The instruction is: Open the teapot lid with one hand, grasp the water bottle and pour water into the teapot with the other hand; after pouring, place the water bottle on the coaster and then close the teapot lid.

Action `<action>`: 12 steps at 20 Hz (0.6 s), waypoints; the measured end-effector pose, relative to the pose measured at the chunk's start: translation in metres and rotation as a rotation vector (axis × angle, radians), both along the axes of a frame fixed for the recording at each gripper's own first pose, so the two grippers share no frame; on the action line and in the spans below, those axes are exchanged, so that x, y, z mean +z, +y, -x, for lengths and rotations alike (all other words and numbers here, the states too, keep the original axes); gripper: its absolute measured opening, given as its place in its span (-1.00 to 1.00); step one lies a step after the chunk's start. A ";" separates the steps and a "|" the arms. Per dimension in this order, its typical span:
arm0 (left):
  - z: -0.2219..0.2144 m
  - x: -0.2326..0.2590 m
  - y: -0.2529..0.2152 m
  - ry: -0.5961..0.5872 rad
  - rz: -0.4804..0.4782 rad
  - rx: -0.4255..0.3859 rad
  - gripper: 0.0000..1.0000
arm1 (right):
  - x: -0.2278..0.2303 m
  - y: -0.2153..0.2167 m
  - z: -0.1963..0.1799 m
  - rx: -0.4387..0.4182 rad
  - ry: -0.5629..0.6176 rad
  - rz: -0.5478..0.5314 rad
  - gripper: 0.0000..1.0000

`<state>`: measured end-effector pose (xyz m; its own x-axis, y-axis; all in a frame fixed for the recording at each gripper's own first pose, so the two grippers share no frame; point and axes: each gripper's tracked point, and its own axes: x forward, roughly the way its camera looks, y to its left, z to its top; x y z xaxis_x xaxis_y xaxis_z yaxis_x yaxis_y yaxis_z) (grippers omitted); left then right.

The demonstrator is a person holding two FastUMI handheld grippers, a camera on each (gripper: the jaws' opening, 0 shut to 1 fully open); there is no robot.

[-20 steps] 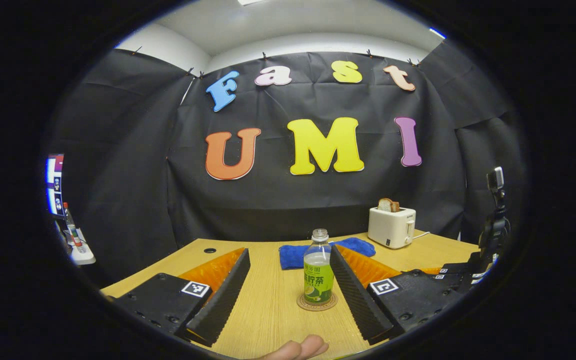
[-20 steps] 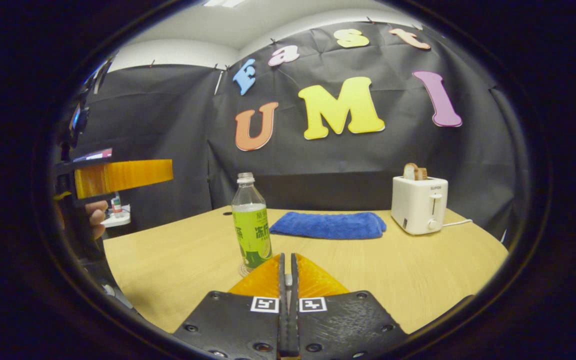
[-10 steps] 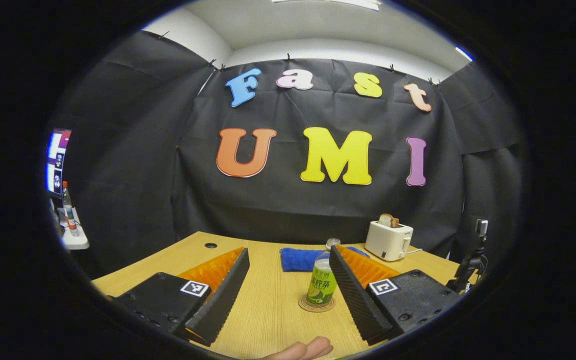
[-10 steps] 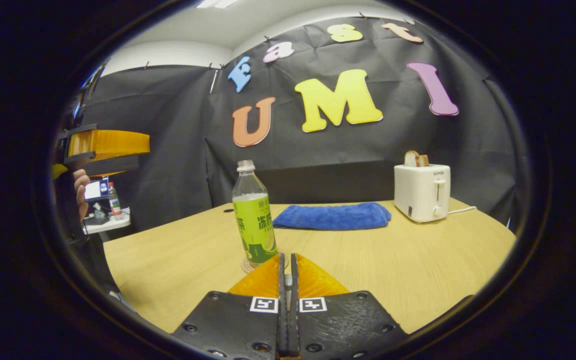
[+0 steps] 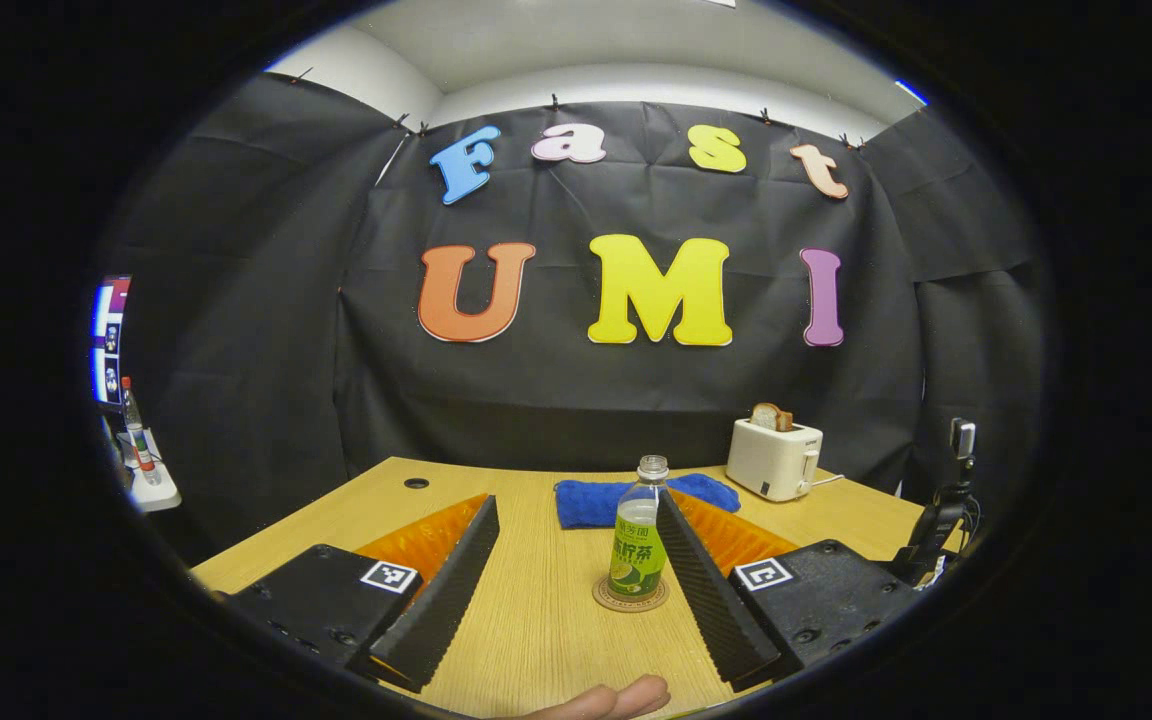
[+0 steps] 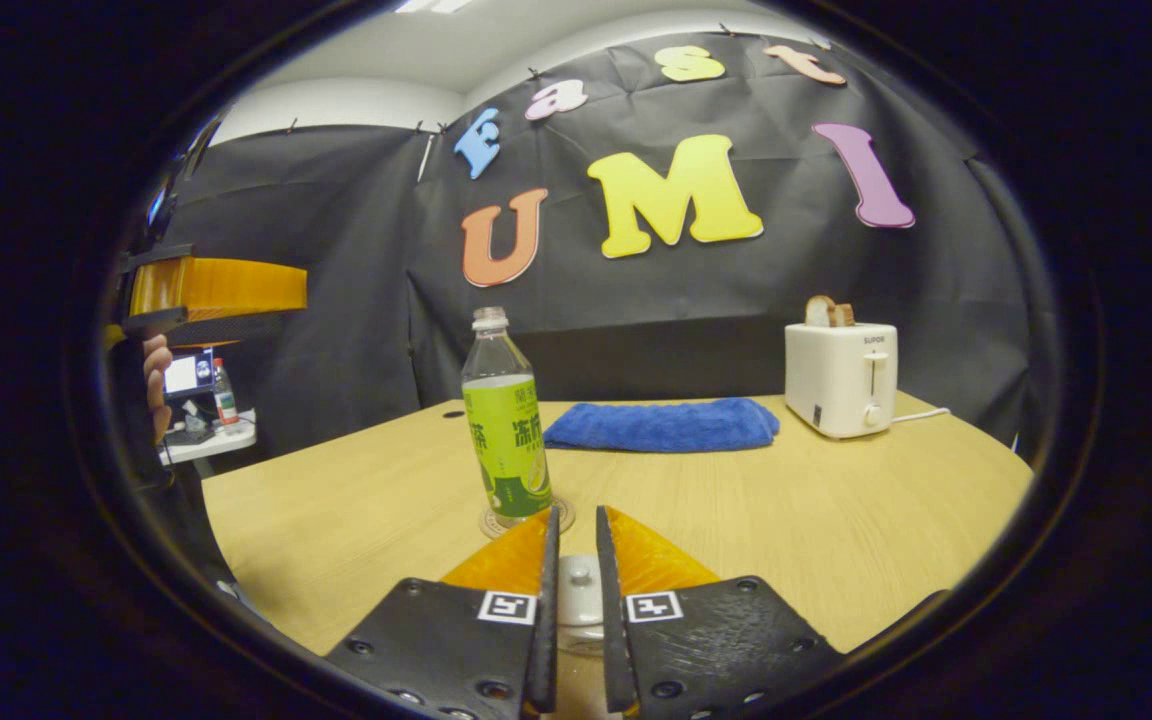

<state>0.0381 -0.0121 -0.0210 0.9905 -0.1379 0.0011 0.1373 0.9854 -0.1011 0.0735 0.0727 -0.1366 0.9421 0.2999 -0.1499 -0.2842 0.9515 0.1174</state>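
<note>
Water bottle (image 6: 506, 420): stands upright on the coaster (image 6: 526, 520), long axis vertical, uncapped neck pointing at the ceiling; near the middle of the counter (image 6: 786, 530), in front of the blue cloth (image 6: 661, 425). Pouring and placing judged done.

Teapot lid (image 6: 576, 595): a pale rounded top with a small knob shows low between the right claw (image 6: 573, 580) fingers, which stand slightly apart and do not appear to press on it. Lid judged set back on; whether fully seated cannot be told, the pot body being hidden.

Left claw (image 5: 576, 560): wide open, empty, held above the counter, framing the bottle from farther back.

Remaining: withdrawal of the right claw, by this reading.

Toaster (image 6: 841, 375): back right, untouched.
</note>
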 end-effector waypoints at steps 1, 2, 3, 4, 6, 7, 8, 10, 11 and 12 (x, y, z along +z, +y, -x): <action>0.000 0.000 0.000 -0.001 -0.005 0.000 0.98 | 0.003 0.001 0.002 -0.003 -0.004 0.005 -0.53; 0.000 0.000 0.000 0.000 -0.010 0.000 0.97 | 0.008 0.000 0.004 -0.011 -0.012 0.009 -0.41; 0.001 0.000 -0.001 0.002 -0.014 0.000 0.98 | 0.015 -0.001 0.006 -0.015 -0.022 0.005 -0.24; 0.001 0.000 -0.002 0.004 -0.020 -0.003 0.98 | 0.021 -0.002 0.008 -0.015 -0.025 -0.004 -0.03; 0.002 0.002 -0.002 -0.002 -0.036 0.003 0.98 | 0.037 -0.007 0.013 -0.024 -0.030 -0.041 0.08; 0.003 0.003 -0.001 -0.002 -0.042 0.011 0.98 | 0.046 -0.009 0.018 -0.023 -0.032 -0.058 0.16; 0.005 0.004 -0.002 -0.004 -0.048 0.012 0.98 | 0.057 -0.011 0.022 -0.016 -0.040 -0.069 0.32; 0.009 0.006 -0.006 -0.008 -0.060 0.012 0.98 | 0.079 -0.025 0.029 -0.045 -0.067 -0.054 0.82; 0.012 0.006 -0.009 -0.008 -0.068 0.014 0.98 | 0.090 -0.035 0.034 -0.066 -0.083 -0.034 0.95; 0.016 0.007 -0.009 -0.007 -0.075 0.018 0.98 | 0.101 -0.045 0.038 -0.092 -0.097 -0.010 0.94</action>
